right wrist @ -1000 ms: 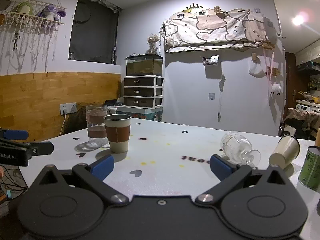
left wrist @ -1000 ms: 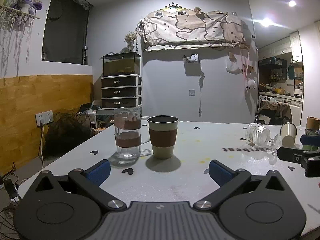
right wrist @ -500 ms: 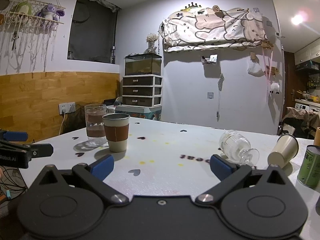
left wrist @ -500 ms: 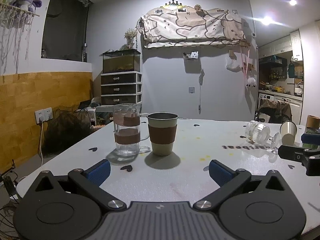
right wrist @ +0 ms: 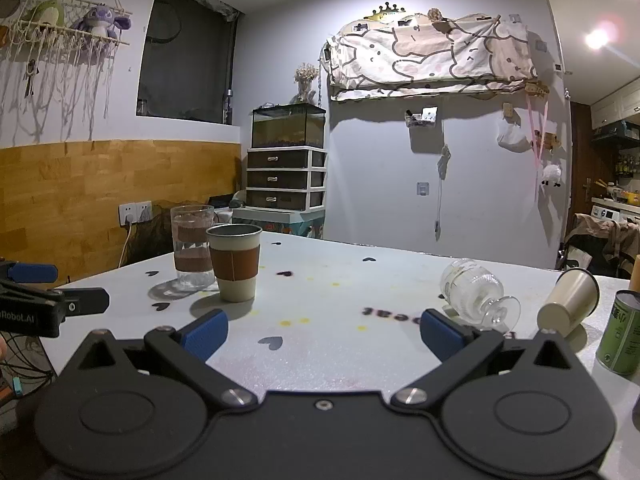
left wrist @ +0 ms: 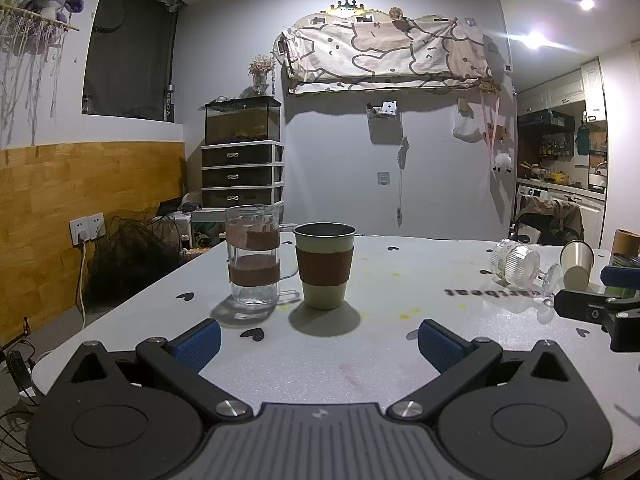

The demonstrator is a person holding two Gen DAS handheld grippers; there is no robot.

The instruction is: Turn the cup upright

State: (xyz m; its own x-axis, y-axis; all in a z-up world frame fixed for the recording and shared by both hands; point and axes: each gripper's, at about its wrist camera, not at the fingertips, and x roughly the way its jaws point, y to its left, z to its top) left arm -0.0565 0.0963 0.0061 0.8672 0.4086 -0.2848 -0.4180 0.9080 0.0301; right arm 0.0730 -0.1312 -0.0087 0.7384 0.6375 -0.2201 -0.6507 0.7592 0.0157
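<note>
A cream cup (right wrist: 568,303) lies tipped on its side at the right of the white table (right wrist: 340,292), mouth up to the right; it also shows in the left wrist view (left wrist: 576,264). A clear stemmed glass (right wrist: 474,294) lies on its side just left of it, also in the left wrist view (left wrist: 520,266). A cream cup with a brown sleeve (left wrist: 324,266) and a glass mug (left wrist: 253,254) stand upright at the left. My left gripper (left wrist: 318,340) is open and empty. My right gripper (right wrist: 324,330) is open and empty, short of the fallen glass.
A green can (right wrist: 622,332) stands at the table's right edge beside the tipped cup. A brown tube (left wrist: 626,240) stands behind it. The right gripper's side (left wrist: 600,308) shows in the left wrist view. A drawer unit with a fish tank (left wrist: 242,160) stands by the far wall.
Both grippers have dipped or drifted slightly, so the scene sits a little lower in the views. Nothing on the table has moved. Both grippers stay open.
</note>
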